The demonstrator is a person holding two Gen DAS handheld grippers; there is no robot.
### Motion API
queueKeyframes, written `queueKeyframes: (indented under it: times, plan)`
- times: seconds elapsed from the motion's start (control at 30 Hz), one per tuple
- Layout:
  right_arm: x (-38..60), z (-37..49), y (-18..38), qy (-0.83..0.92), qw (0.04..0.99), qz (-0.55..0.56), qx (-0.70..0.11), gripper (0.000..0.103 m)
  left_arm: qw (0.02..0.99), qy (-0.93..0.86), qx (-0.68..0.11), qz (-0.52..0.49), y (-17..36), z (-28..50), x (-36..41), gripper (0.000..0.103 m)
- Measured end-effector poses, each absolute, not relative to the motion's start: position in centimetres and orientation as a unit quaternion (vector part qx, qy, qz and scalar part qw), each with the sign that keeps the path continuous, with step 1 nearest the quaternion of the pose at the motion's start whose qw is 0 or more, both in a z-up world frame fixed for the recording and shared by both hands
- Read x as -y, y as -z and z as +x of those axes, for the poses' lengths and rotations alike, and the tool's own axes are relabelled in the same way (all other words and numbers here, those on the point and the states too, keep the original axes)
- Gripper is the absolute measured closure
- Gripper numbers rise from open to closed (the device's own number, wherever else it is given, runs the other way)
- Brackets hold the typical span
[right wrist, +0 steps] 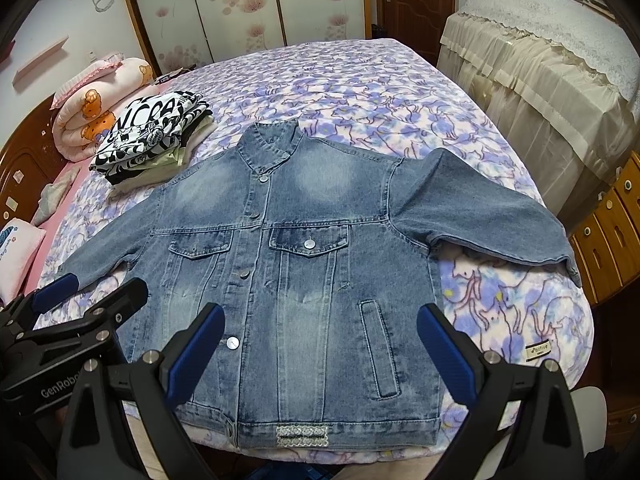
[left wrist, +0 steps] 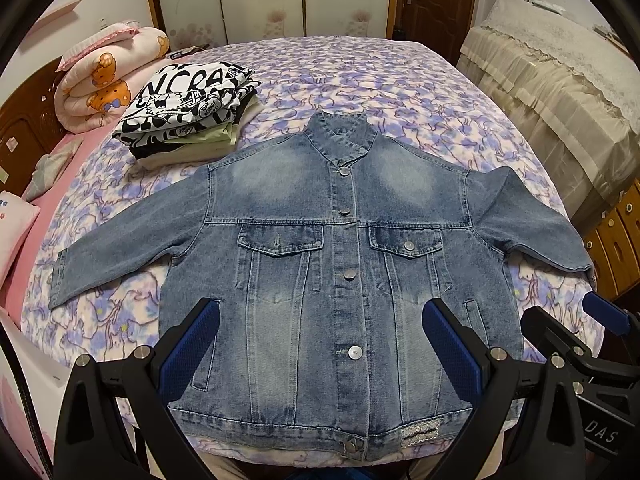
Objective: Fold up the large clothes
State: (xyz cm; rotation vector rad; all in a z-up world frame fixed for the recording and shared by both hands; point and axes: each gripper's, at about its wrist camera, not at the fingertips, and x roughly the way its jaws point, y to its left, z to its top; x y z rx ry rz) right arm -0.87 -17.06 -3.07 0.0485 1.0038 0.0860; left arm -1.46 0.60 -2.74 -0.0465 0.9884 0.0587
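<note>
Left gripper (left wrist: 320, 344) is released, jaws spread wide, hovering above the hem near the bed's near edge. Right gripper (right wrist: 320, 344) is likewise released, holding nothing, just beside the left. The denim jacket (left wrist: 320, 248) lies flat, front up and buttoned, directly ahead of both; its long axis, hem to collar, runs away toward the far edge, sleeves spread toward the bed's side edges. Each gripper is nearer its own-side sleeve, so the right sleeve (right wrist: 492, 216) falls to the right gripper. Folded clothes (left wrist: 188, 112) sit toward the far-left corner of the bed (left wrist: 360, 76).
</note>
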Motion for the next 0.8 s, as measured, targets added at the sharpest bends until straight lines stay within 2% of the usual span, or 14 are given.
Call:
queueKeyframes:
  times: [0.8]
  plan:
    - [18.7,-0.8,3.1,-0.060,0.872,0.049,-0.483,0.006,0.882,-0.010,-0.471,-0.003,1.3,-0.8,1.5,0.003]
